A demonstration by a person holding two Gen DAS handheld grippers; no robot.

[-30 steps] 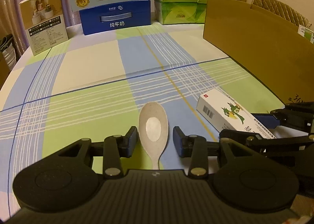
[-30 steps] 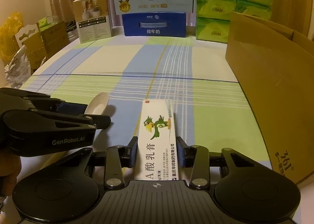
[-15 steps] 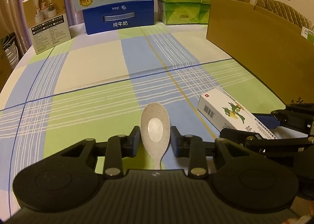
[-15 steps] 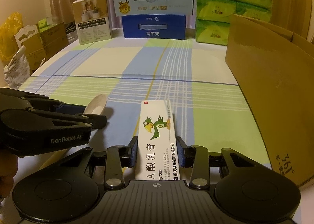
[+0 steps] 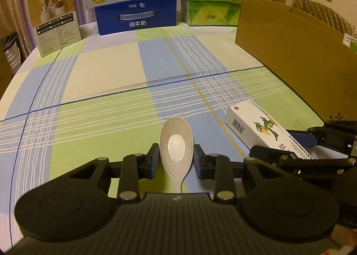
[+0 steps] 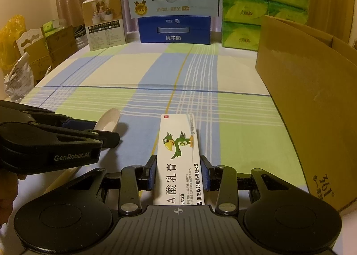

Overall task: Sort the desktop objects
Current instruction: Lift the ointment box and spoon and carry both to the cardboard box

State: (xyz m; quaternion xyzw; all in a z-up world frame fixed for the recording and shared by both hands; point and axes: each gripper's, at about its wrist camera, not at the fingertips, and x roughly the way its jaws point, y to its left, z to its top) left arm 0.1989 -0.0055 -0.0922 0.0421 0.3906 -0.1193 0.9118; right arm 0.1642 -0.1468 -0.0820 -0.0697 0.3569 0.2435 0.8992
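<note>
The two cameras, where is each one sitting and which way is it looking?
Left wrist camera: sits on the left gripper, looks forward along its fingers across the checked tablecloth at the spoon between them; the right gripper shows at right.
Right wrist camera: sits on the right gripper, faces the same way, at the ointment box between its fingers; the left gripper shows at left.
Both share the spoon, ointment box, blue milk carton and cardboard box.

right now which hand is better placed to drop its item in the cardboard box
Right. Its gripper holds the ointment box with the cardboard box right beside it; the left gripper, around the spoon, sits farther away.
</note>
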